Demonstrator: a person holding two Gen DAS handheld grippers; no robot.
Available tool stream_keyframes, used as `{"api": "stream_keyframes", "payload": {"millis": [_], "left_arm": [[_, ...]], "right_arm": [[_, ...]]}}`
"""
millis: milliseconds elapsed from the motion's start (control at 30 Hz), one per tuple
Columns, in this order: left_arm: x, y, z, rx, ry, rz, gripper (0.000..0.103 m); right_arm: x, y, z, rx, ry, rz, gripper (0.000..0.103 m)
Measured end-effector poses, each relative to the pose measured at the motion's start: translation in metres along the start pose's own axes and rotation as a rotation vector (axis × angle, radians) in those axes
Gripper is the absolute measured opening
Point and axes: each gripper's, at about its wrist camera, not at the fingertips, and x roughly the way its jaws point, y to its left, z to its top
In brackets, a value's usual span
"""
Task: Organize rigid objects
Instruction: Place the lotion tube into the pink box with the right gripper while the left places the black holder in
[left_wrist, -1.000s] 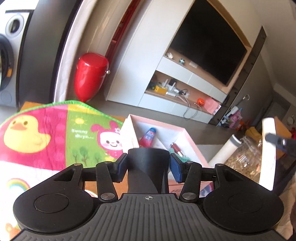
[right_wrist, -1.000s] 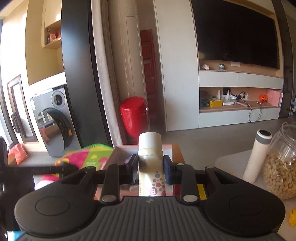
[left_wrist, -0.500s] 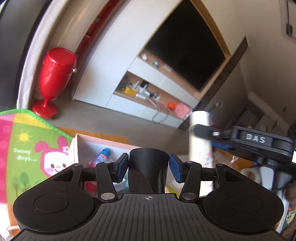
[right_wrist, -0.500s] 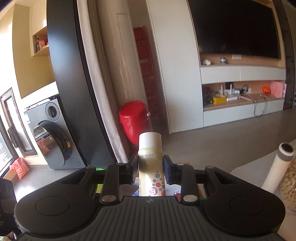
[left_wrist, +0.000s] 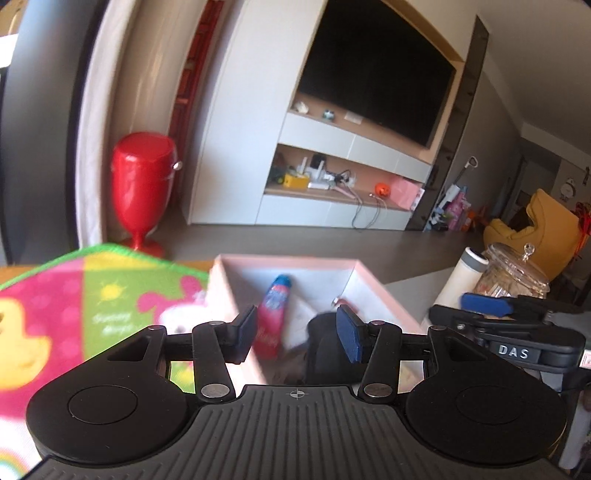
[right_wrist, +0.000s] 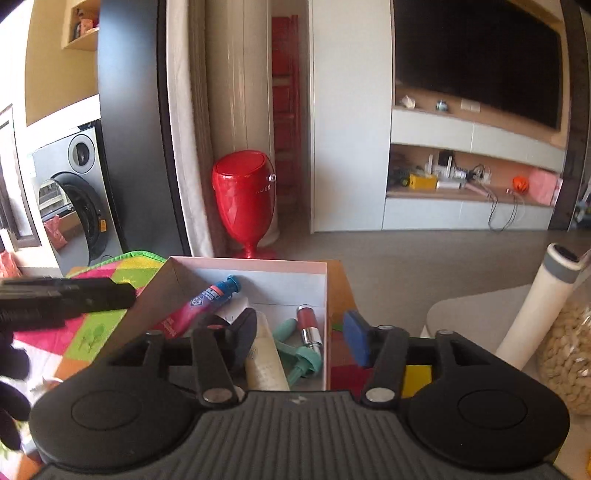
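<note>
The right gripper (right_wrist: 301, 338) is hanging over the near end of the pink box (right_wrist: 258, 264), and its jaws have just been opening. The cream bottle (right_wrist: 264, 356) is lying below and between the jaws, slightly nearer the left one, with no pad pressing on it; it is resting inside the box, pointing away toward the far wall. Just beside it to the right are lying a teal tool (right_wrist: 295, 350) and a red lipstick (right_wrist: 308, 325), and farther back on the left a pink tube (right_wrist: 201, 304) with a blue cap is slanting across the box.

The left gripper (left_wrist: 295, 332) is standing with its jaws apart and nothing pressed between its blue pads. A dark cup (left_wrist: 328, 350) is showing beyond them, blurred, low and toward the right pad, inside the box (left_wrist: 288, 260); whether it is already resting on the box floor I cannot tell. In the left wrist view the right gripper (left_wrist: 491, 302) is reaching in from the right edge.

The box is sitting on the table beside a bright mat (right_wrist: 107, 280) with cartoon prints. A white bottle (right_wrist: 543, 302) and a glass jar (right_wrist: 569, 354) of nuts are standing well apart to the right.
</note>
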Motion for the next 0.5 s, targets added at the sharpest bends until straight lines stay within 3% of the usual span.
{"api": "stream_keyframes", "payload": {"millis": [100, 167, 300, 500], "left_arm": [[-0.026, 0.024, -0.019, -0.043, 0.076, 0.003, 0.052], [-0.042, 0.033, -0.036, -0.046, 0.131, 0.033, 0.052], [-0.064, 0.029, -0.068, 0.001, 0.178, 0.163, 0.052], [-0.069, 0.022, -0.089, 0.018, 0.214, 0.188, 0.052]], "right_arm": [[-0.027, 0.010, -0.027, -0.053, -0.062, -0.037, 0.069], [-0.036, 0.016, -0.041, -0.067, -0.021, -0.007, 0.069], [-0.041, 0.034, -0.064, -0.054, 0.087, 0.102, 0.069], [-0.047, 0.071, -0.093, -0.100, 0.159, 0.176, 0.069]]}}
